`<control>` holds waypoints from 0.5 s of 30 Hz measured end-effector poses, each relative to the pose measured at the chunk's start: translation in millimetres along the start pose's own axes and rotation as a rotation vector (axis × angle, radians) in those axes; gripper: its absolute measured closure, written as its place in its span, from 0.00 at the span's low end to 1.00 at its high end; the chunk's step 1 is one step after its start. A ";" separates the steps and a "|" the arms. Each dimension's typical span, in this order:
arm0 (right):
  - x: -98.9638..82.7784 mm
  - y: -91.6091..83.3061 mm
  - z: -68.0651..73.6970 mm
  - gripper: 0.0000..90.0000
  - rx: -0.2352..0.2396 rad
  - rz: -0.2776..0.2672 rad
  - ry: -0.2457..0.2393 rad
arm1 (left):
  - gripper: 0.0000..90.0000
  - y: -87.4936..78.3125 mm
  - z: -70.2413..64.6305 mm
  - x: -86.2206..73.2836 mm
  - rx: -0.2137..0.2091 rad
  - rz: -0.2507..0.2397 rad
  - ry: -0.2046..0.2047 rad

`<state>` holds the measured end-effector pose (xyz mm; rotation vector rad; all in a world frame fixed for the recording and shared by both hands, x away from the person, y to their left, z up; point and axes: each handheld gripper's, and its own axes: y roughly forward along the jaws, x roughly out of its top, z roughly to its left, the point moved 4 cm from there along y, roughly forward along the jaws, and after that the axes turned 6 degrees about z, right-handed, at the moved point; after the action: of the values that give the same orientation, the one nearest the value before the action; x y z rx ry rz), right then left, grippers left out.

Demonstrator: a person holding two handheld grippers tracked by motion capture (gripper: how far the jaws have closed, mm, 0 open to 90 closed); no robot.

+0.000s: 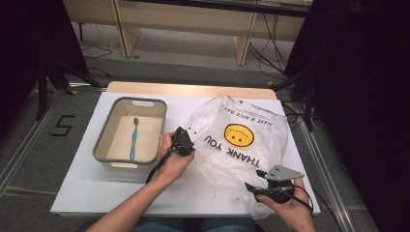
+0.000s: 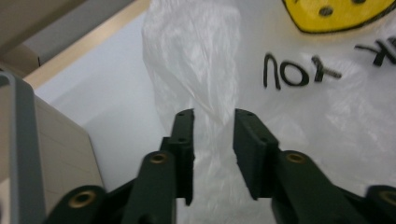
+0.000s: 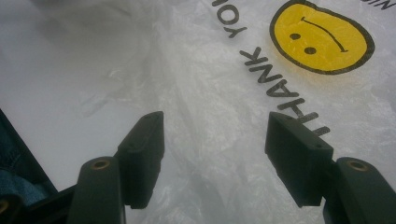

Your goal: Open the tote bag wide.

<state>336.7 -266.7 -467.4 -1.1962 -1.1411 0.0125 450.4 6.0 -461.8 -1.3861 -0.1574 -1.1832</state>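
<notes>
Left gripper (image 2: 212, 116): jaws parted, with a twisted strip of the plastic bag (image 2: 196, 60) running up between them. In the left gripper view the film sits in the gap; the pads appear not to press on it, though blur at the pad faces makes this uncertain. In the high view this left gripper (image 1: 186, 140) sits at the bag's left edge, held in the left hand (image 1: 171, 159).

Right gripper (image 3: 212, 135): jaws wide apart and empty, poised over crumpled film of the plastic bag (image 3: 205, 93). In the high view the right gripper (image 1: 258, 187) is at the bag's near right corner, carried by the right hand (image 1: 290, 205), with a grey three-cornered plate (image 1: 284, 172) on top.

Plastic bag (image 1: 241, 140): translucent white, crumpled, lying flat on the white table (image 1: 87, 183). It bears a yellow smiley face (image 1: 239, 135) and black "THANK YOU" lettering, both reading upside down from the person's side.

Left of the bag, close beside it: a grey-rimmed beige bin (image 1: 104, 140). A blue toothbrush (image 1: 134, 137) lies lengthwise on the bin floor, head toward the far end.
</notes>
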 end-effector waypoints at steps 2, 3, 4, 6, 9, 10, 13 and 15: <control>0.1 0.8 0.2 0.43 0.001 0.001 -0.003 | 0.62 -7.7 0.2 1.5 -0.005 -0.016 0.005; 0.1 1.1 0.5 0.43 0.001 0.002 -0.005 | 0.58 -11.9 -0.7 2.2 -0.017 -0.027 0.004; 0.3 1.4 0.8 0.43 0.003 0.002 -0.007 | 0.55 -16.5 -2.1 2.9 -0.028 -0.038 0.009; 1.1 2.1 1.9 0.43 0.011 0.001 -0.008 | 0.51 -26.5 -5.9 3.2 -0.056 -0.063 0.022; 4.4 4.8 5.0 0.43 0.027 0.000 -0.022 | 0.47 -40.1 -10.5 0.2 -0.091 -0.078 0.046; 5.6 6.3 6.2 0.43 0.032 0.004 -0.028 | 0.46 -43.9 -11.8 -1.4 -0.107 -0.080 0.048; 9.6 12.6 8.4 0.43 0.048 0.018 -0.051 | 0.46 -54.0 -14.8 -7.5 -0.148 -0.086 0.060; 12.7 17.7 9.2 0.43 0.054 0.034 -0.072 | 0.47 -57.9 -18.2 -12.6 -0.171 -0.085 0.064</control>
<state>345.9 -245.5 -472.4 -1.1746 -1.1757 0.1123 393.9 12.5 -437.1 -1.5004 -0.0716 -1.3355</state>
